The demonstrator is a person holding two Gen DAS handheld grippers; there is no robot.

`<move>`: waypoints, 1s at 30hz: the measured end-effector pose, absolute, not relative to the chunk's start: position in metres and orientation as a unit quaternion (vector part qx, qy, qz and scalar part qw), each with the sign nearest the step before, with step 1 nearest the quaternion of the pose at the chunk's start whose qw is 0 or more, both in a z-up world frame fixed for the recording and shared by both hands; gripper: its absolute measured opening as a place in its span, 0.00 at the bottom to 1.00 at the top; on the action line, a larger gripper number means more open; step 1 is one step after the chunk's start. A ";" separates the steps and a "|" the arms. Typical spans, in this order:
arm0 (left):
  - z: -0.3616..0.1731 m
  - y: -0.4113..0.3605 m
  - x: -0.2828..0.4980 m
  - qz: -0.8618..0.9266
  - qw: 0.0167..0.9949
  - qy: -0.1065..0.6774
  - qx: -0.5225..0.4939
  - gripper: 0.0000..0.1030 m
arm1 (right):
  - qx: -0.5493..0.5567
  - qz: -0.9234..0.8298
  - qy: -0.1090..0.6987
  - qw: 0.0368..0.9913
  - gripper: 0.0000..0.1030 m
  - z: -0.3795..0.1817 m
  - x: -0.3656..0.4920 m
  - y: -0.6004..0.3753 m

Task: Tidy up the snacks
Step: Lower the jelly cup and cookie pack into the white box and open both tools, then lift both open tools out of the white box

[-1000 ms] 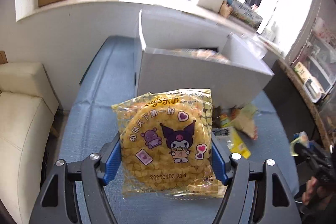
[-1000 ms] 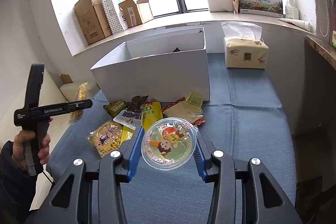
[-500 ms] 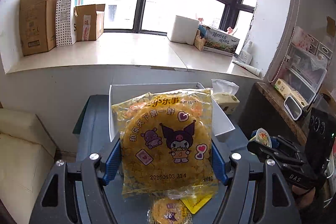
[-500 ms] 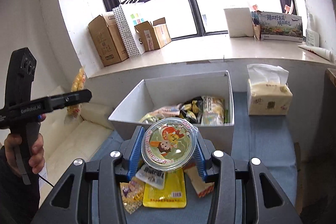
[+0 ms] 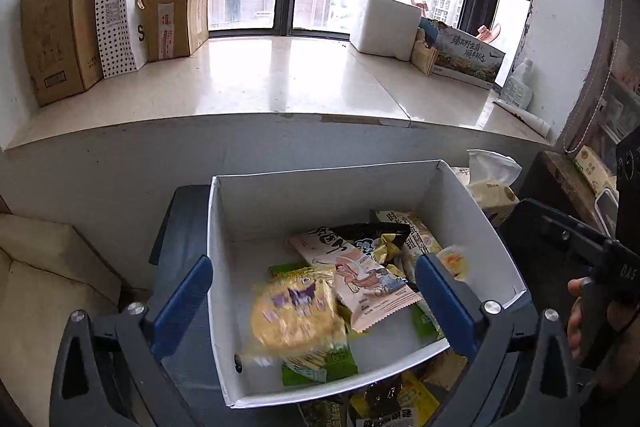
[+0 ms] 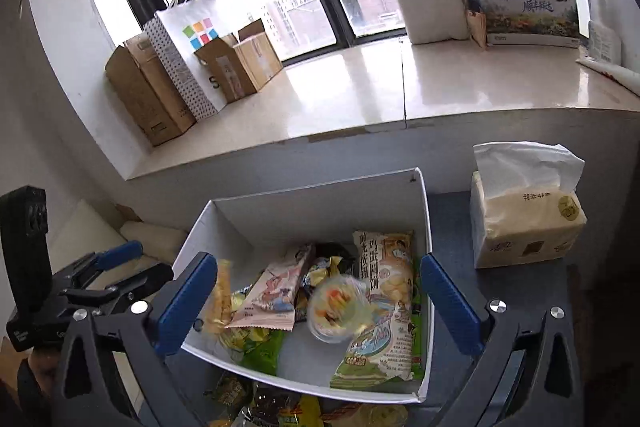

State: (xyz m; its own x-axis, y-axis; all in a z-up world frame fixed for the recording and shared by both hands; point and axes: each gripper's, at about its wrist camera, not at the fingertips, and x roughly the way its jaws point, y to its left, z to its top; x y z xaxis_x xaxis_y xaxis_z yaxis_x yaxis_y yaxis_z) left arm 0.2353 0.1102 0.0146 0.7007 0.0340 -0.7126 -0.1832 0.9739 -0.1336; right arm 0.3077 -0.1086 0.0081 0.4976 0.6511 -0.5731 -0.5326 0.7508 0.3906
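A white open box holds several snack packets. My left gripper hangs above it, its jaws opening wide, nothing touching the blue pads. Below it the yellow corn-cake packet is blurred, falling into the box. My right gripper is also over the box with jaws opening wide and pads bare. The round clear jelly cup is blurred, dropping onto the packets. In the right wrist view the corn-cake packet shows edge-on, and the left gripper's fingers show at the left.
More snack packets lie on the blue cloth in front of the box. A tissue pack stands right of the box. Cardboard boxes and a paper bag sit on the window ledge. A cream sofa is at left.
Both grippers rose and moved forward over the white box. Both opened wide; the corn-cake packet and the jelly cup left the pads and are dropping into the box.
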 end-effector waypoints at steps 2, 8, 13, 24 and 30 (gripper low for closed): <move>0.011 0.112 0.233 0.058 0.916 0.383 -0.098 1.00 | 0.095 0.341 0.356 0.865 1.00 0.008 0.308 -0.116; 0.008 0.113 0.228 0.055 0.916 0.383 -0.102 1.00 | 0.087 0.337 0.348 0.870 1.00 0.010 0.298 -0.123; 0.013 0.108 0.215 0.057 0.919 0.378 -0.097 1.00 | 0.079 0.351 0.330 0.873 1.00 0.019 0.275 -0.126; 0.014 0.064 0.112 0.027 0.935 0.348 -0.058 1.00 | 0.031 0.407 0.307 0.860 1.00 -0.006 0.163 -0.144; -0.021 0.046 0.045 0.046 0.932 0.354 -0.071 1.00 | 0.025 0.421 0.333 0.843 1.00 -0.061 0.111 -0.146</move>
State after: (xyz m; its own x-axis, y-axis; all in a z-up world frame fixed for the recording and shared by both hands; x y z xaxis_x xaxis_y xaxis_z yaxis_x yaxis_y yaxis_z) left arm 0.0451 0.0460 -0.0208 0.7457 0.0347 -0.6653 -0.1352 0.9857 -0.1002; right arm 0.1111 -0.1463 -0.0611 0.4236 0.7270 -0.5405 -0.6936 0.6440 0.3227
